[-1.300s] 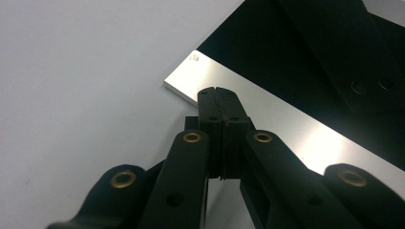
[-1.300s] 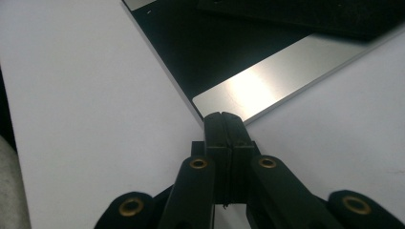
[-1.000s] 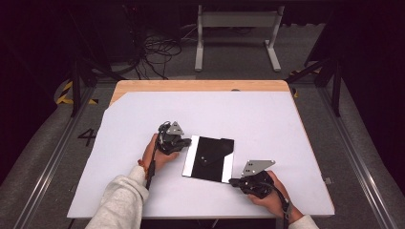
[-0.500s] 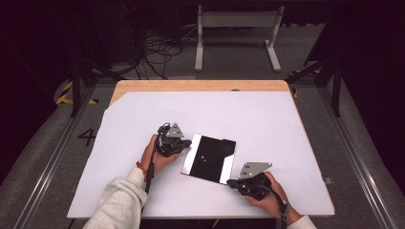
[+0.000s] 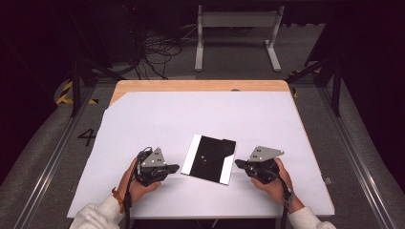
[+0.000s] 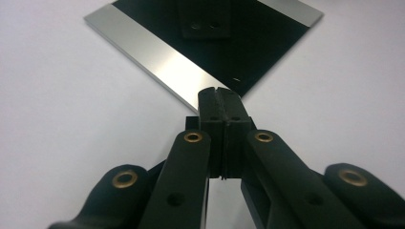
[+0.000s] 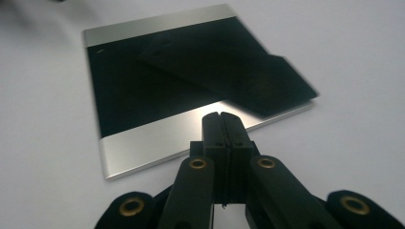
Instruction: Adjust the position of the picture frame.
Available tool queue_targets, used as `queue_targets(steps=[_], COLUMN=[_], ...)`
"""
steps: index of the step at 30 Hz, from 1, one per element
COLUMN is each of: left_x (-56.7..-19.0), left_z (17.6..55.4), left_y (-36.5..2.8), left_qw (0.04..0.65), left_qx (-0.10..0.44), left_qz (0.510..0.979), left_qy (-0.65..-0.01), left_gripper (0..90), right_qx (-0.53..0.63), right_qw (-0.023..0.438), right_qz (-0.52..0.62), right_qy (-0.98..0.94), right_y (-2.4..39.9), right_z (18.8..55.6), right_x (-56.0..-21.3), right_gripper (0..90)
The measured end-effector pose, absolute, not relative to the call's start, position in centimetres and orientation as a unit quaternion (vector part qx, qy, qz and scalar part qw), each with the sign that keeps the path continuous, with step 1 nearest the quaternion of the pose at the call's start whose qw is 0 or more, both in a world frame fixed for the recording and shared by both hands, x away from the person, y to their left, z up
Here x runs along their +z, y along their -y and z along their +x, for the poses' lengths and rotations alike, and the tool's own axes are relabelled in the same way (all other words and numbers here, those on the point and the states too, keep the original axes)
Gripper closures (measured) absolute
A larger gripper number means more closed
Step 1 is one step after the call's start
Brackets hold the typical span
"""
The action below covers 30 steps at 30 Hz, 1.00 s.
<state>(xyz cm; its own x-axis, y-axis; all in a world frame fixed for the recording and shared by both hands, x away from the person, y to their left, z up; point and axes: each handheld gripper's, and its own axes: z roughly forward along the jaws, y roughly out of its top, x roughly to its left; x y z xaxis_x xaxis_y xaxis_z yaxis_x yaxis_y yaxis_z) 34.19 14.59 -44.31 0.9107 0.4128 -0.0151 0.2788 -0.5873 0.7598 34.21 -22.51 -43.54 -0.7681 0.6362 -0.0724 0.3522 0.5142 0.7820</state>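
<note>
A flat black square plate (image 5: pixel 210 160) with a silver strip along two opposite sides lies on the white table (image 5: pixel 200 114). My left gripper (image 5: pixel 176 168) is just left of the plate's near left corner, jaws shut with nothing between them. In the left gripper view the closed tips (image 6: pixel 220 93) point at that corner of the plate (image 6: pixel 224 52). My right gripper (image 5: pixel 237 163) is at the plate's right edge, also shut and empty. In the right gripper view its tips (image 7: pixel 222 118) sit by the near silver strip of the plate (image 7: pixel 157 81). Whether either touches the plate I cannot tell.
The white sheet covers most of a wooden tabletop (image 5: pixel 200 86), whose bare strip shows at the far edge. Beyond it on the dark floor are a grey metal stand (image 5: pixel 236 33) and a tangle of cables (image 5: pixel 157 47). Metal rails (image 5: pixel 52 157) run along both sides.
My left gripper has moved from the plate's far left side back toward the person, to its near left corner. My right gripper has shifted slightly away from the person along the plate's right edge.
</note>
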Motion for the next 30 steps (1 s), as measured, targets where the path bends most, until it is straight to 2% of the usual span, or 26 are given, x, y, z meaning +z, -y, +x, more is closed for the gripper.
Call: queue_targets(steps=[6,16,25,30], left_x=[-45.0,-46.0,-46.4,-46.4], left_z=[33.0,33.5,34.6,34.7], left_y=[-13.7,-13.0,-13.1,-12.9], left_qw=[0.392,0.371,0.380,0.375], left_qx=[0.073,0.077,0.068,0.085], left_qz=[0.899,0.907,0.901,0.900], left_qy=[-0.181,-0.184,-0.198,-0.203], left_gripper=[89.8,89.7,87.6,89.1], right_qx=[0.416,0.396,0.374,0.366], right_qw=[0.194,0.221,0.216,0.210], right_qz=[0.325,0.350,0.363,0.365], right_qy=[-0.827,-0.820,-0.825,-0.830], right_y=[23.3,22.7,22.2,21.9], right_z=[36.7,40.4,42.8,43.7], right_x=[-43.3,-43.6,-44.7,-45.2], right_gripper=[90.0,90.0,90.0,90.0])
